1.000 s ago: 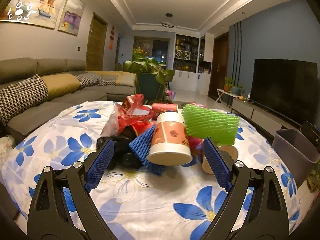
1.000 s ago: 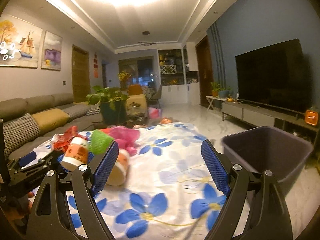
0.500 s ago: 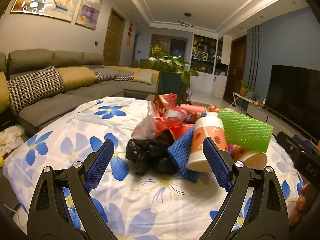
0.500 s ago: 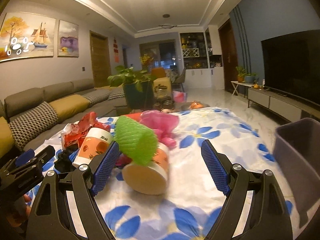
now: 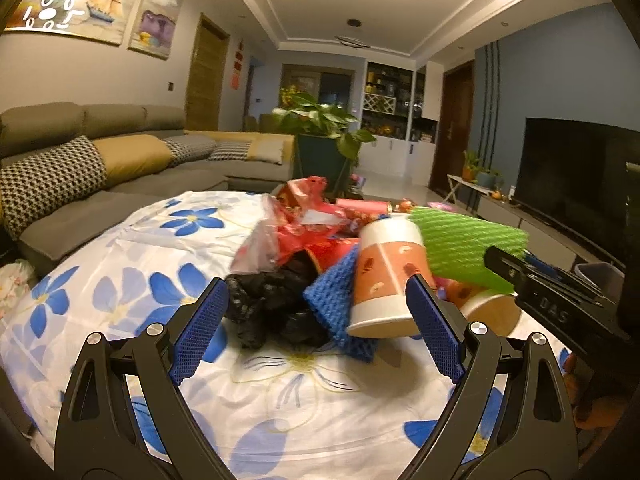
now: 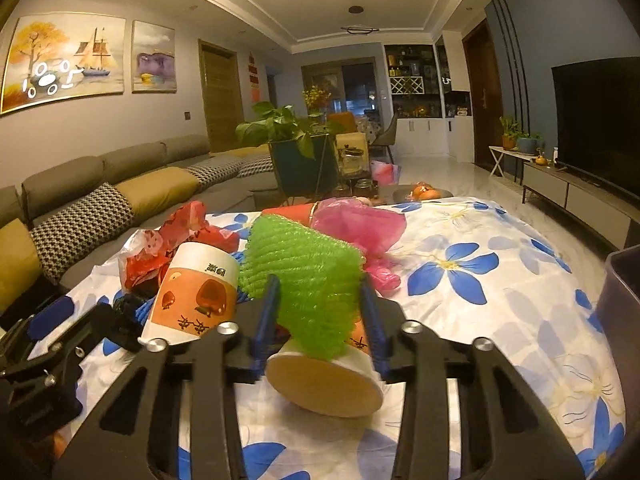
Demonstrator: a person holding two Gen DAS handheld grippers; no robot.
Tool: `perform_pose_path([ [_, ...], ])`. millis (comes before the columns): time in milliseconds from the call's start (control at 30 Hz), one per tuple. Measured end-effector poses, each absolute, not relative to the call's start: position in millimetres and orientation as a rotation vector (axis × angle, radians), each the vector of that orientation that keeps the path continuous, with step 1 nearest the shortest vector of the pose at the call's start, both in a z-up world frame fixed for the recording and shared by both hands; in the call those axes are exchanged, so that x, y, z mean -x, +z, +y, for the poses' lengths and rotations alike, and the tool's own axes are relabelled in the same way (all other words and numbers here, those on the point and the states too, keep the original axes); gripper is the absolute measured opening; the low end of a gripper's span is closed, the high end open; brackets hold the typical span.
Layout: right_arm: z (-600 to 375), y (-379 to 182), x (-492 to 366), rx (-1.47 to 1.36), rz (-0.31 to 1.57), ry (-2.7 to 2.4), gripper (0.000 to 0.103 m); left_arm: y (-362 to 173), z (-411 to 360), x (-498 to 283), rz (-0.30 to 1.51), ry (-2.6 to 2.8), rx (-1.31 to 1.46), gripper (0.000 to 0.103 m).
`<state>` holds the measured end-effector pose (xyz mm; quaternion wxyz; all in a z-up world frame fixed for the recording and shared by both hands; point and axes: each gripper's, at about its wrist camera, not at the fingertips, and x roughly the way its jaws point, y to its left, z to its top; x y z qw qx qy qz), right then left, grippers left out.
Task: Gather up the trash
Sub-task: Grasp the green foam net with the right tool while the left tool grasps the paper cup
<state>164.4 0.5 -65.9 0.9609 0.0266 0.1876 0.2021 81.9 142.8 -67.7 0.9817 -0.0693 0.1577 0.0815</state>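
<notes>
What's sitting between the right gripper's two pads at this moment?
In the right wrist view, the right gripper is closing around the green foam net, which lies atop a tipped paper cup.

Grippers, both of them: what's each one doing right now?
Left gripper: open, holding nothing, short of the trash pile.
Right gripper: jaws closing around the green foam net; a firm grip cannot be told yet.

We swung the right gripper [image 6: 322, 312] from the grey bin [image 6: 624, 296] toward the trash pile and began closing its jaws around the green foam net [image 6: 304, 268] (pads flanking it, contact unclear).
</notes>
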Motion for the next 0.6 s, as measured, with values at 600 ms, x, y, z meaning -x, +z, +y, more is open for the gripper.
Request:
perform_pose_path([
  [600, -45.0, -41.9, -128.0, -0.124, 0.261, 0.341, 0.013, -76.1, 102.0, -110.1, 0.390, 0.015, 0.103, 0.089],
])
